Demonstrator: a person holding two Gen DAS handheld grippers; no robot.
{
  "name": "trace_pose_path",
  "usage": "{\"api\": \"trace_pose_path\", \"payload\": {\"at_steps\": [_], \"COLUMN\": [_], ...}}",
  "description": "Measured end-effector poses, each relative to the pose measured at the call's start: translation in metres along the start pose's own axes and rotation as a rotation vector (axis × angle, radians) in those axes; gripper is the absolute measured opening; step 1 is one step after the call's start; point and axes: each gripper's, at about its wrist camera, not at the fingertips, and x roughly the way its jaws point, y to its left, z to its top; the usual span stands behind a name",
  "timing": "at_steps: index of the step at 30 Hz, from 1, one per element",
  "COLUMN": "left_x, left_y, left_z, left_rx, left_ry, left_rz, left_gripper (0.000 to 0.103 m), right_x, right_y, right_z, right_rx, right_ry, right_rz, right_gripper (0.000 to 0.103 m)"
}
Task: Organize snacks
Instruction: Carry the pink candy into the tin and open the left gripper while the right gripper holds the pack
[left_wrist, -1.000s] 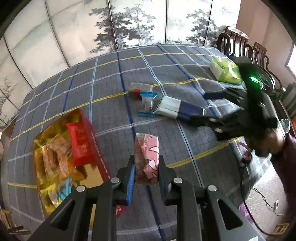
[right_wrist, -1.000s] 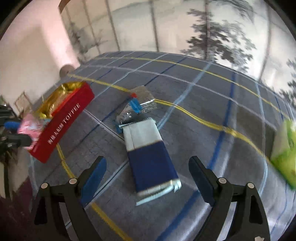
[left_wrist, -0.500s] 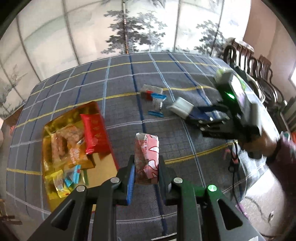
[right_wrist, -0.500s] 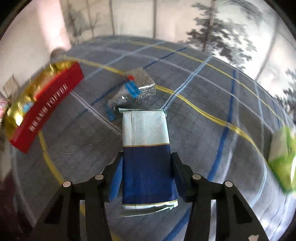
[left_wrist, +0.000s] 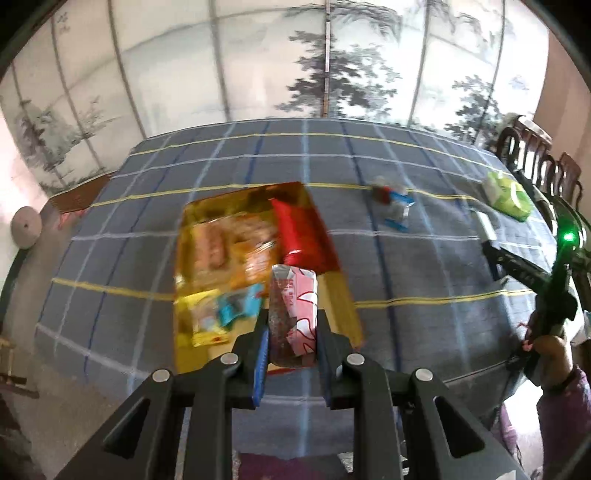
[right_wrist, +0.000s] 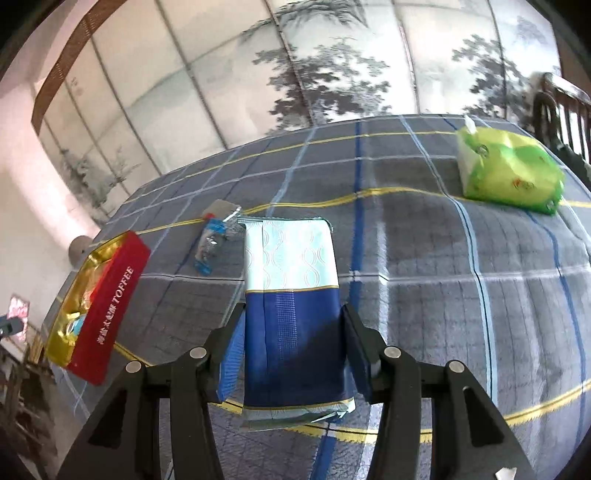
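My left gripper (left_wrist: 291, 328) is shut on a pink and white snack packet (left_wrist: 293, 314), held above the near end of the red toffee box (left_wrist: 332, 295) with its gold lining and several snacks inside. My right gripper (right_wrist: 295, 332) is shut on a blue and pale-green packet (right_wrist: 291, 302), lifted off the checked tablecloth. The toffee box (right_wrist: 110, 306) lies to its left. Small blue and silver wrapped snacks (right_wrist: 216, 236) lie loose between box and packet; the same snacks (left_wrist: 395, 206) show in the left wrist view.
A green tissue pack (right_wrist: 506, 173) lies at the table's far right near dark wooden chairs (left_wrist: 535, 155). A painted folding screen (left_wrist: 325, 66) stands behind the table. A person's hand and purple sleeve (left_wrist: 554, 365) hold the right gripper at the right edge.
My right gripper closed on the blue packet and raised it. My left gripper carried the pink packet leftward, over the toffee box.
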Motion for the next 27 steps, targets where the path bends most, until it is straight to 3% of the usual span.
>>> {"api": "trace_pose_path", "payload": {"at_steps": [7,20,27], "left_x": [0.007,0.051,0.083], "left_y": [0.022,-0.002,0.0], "left_z": [-0.01,0.008,0.012], "left_rx": [-0.043,0.058,0.044], "left_ry": [0.026,0.026,0.068], "left_rz": [-0.005,-0.044,-0.073], "left_gripper": [0.022,0.023,0.023], "right_x": [0.002,0.004,0.004], "right_y": [-0.007,-0.002,-0.004], "right_z": [-0.005,-0.008,-0.009], "right_rx": [0.044,0.013,0.017], "right_ry": [-0.017,-0.029,-0.026], "right_rz": [0.002,-0.004,0.006], "right_gripper": [0.047,0.047,0.047]}}
